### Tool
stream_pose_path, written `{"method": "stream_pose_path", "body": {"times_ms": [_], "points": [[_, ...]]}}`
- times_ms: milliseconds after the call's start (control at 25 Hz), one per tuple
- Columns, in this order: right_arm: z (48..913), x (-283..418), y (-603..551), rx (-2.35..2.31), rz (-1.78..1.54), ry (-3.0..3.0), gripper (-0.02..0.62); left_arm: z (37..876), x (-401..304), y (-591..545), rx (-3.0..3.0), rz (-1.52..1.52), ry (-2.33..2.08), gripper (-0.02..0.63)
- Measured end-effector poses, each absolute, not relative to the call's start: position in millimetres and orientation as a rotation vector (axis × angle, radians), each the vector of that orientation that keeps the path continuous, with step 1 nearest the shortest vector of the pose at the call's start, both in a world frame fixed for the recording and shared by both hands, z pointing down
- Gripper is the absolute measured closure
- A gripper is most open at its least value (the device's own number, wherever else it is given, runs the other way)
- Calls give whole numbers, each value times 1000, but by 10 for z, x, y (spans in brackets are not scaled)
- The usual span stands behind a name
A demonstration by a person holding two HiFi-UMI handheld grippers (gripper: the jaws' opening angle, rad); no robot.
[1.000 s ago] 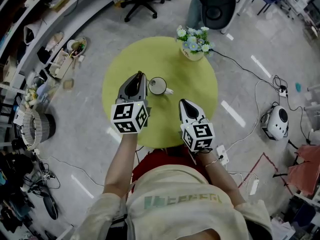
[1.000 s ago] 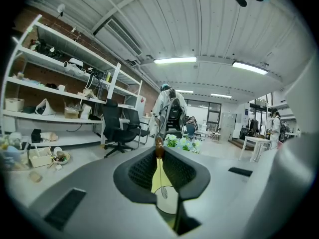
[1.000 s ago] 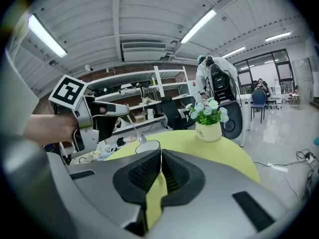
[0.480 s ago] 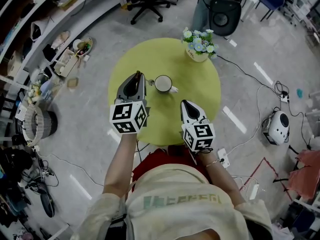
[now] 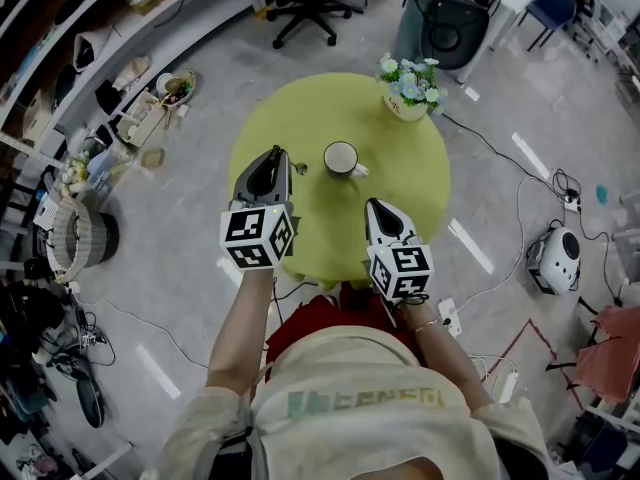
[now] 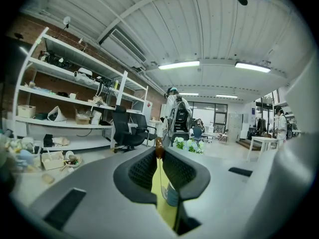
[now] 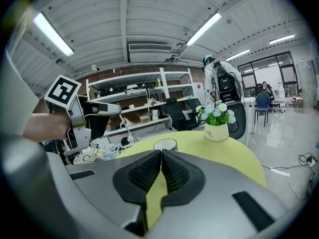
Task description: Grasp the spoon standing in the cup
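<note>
Left of the cup (image 5: 341,158), the left gripper (image 5: 277,158) is clamped on the spoon (image 6: 160,176). The thin stem stands upright between the pads with its brown end at the jaw tips. The lower end hangs beside the cup and appears clear of it. The right gripper (image 7: 160,153) has its jaws together on nothing and sits idle at near right.

Judgement: the grasp looks made. The stem is thin and could swivel, so squeeze evenly and keep it vertical.

Room: the round table (image 5: 330,103) is bare at far left. Its left rim passes close under the left gripper. The flower pot (image 5: 408,103) stands far right, well apart.
</note>
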State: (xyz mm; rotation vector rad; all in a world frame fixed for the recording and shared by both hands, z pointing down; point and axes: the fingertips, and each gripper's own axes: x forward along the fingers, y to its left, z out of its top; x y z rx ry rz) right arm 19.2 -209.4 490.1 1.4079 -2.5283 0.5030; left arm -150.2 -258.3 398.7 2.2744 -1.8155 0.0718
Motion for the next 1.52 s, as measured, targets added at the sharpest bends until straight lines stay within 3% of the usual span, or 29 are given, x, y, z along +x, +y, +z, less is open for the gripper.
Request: {"method": "stream_pose_path", "body": {"times_ms": [1520], "points": [[4937,-164,-1228,1432,507,-2485,558,4655,-1868,-1379,2191,229,-1707,555]]}}
